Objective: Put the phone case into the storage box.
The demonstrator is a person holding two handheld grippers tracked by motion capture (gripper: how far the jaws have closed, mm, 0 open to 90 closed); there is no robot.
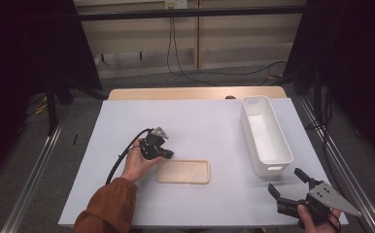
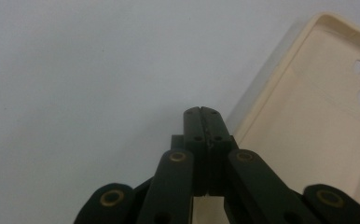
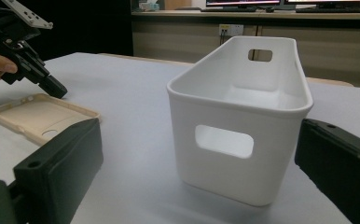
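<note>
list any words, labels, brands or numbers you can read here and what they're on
None can be read.
The beige phone case is plain, with no marking visible.
The white bin bears no label or print.
The left tool and right tool show no lettering.

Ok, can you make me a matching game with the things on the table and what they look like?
Things:
1. phone case
2. bin
3. left gripper
4. right gripper

Looks:
A. white, tall-walled, with a handle hole in the end
B. jaws spread wide, aimed at the bin
C. beige, lying flat with its hollow side up
D. jaws pressed together, tip by the case's edge

Pairs: 1-C, 2-A, 3-D, 4-B
</note>
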